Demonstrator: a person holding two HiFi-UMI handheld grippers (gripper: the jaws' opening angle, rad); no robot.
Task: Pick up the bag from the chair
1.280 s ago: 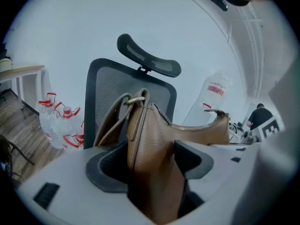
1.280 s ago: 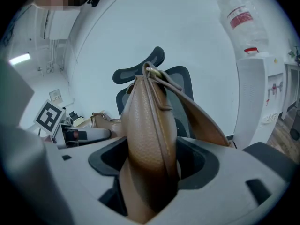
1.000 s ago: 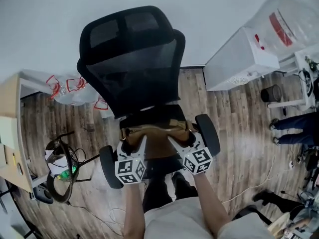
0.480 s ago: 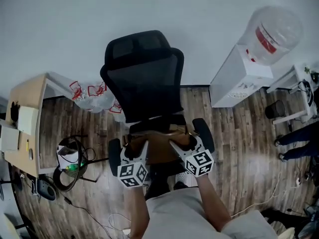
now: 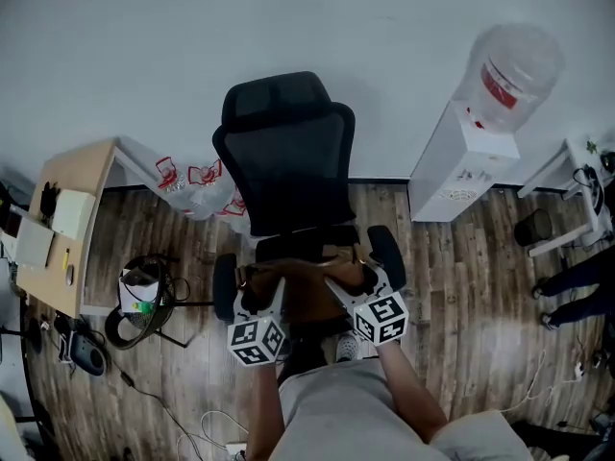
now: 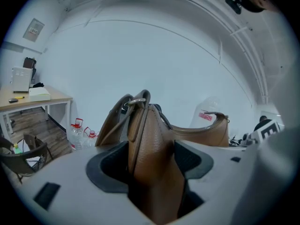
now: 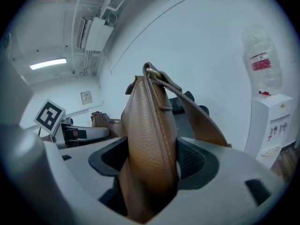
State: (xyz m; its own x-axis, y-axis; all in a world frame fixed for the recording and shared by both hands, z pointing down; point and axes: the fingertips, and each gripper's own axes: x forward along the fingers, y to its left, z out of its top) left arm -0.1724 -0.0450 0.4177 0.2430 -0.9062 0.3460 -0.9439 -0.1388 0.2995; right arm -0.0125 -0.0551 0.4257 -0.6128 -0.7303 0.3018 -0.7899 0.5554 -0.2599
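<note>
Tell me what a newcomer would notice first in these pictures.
A brown bag hangs between the left gripper and the right gripper, jaws clamped on its ends, over the seat of the black office chair. At far right, a white water dispenser stands against the wall.

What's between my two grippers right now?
The brown bag spans from left gripper to right gripper, one end clamped in each; the head view shows it.

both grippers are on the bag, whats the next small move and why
Probably lift the brown bag a little higher, then draw it back from the chair. The left gripper and right gripper each clamp one end, so the hold looks secure, but in the head view the bag hangs low between the armrests.
</note>
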